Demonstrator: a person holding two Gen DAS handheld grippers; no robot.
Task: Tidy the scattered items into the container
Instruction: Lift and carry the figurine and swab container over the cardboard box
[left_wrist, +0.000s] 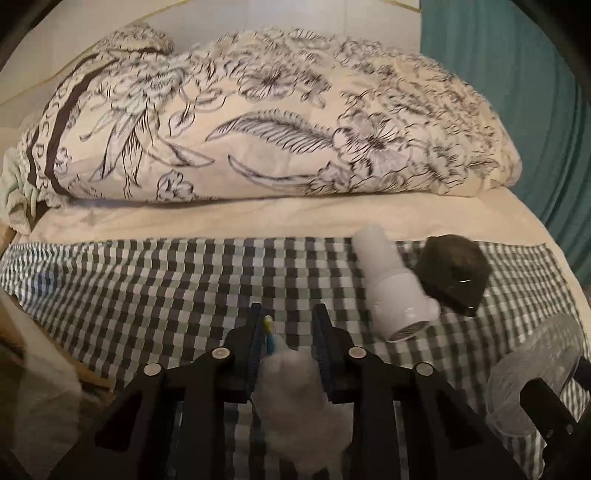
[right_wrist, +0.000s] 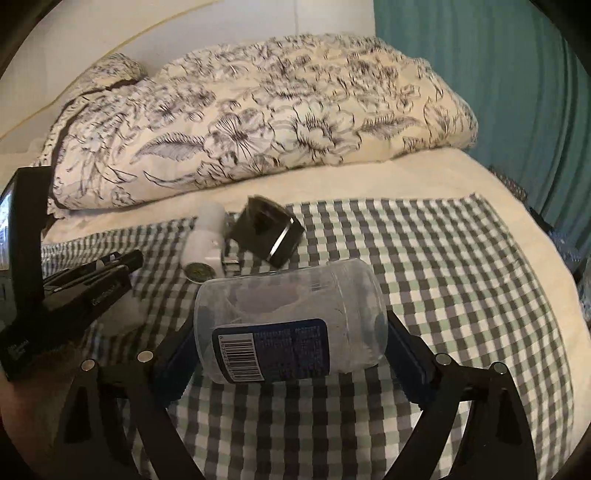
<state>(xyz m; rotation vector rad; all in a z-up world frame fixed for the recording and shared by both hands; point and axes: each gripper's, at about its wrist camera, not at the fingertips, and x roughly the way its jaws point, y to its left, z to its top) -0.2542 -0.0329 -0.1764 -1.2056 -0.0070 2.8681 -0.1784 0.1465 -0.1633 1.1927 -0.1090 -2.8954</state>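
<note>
My left gripper (left_wrist: 290, 319) is shut on a white fluffy wad (left_wrist: 295, 391); a small blue and yellow bit shows at its top by the left pad. In the right wrist view the same gripper (right_wrist: 131, 264) sits at the left with the wad (right_wrist: 123, 312) under it. My right gripper (right_wrist: 291, 332) holds a clear plastic jar (right_wrist: 295, 310) with a blue label, on its side, a pad against each end. That jar (left_wrist: 532, 373) also shows at the lower right of the left wrist view. A white bottle (left_wrist: 395, 288) and a dark faceted jar (left_wrist: 454, 273) lie on the checked cloth (left_wrist: 166, 288).
The checked cloth (right_wrist: 461, 280) covers a cream bed sheet (right_wrist: 369, 177). A big floral duvet (left_wrist: 277, 118) is heaped behind it, with a teal curtain (right_wrist: 498, 74) at the right. The white bottle (right_wrist: 207, 243) and dark jar (right_wrist: 269, 232) lie just beyond the clear jar.
</note>
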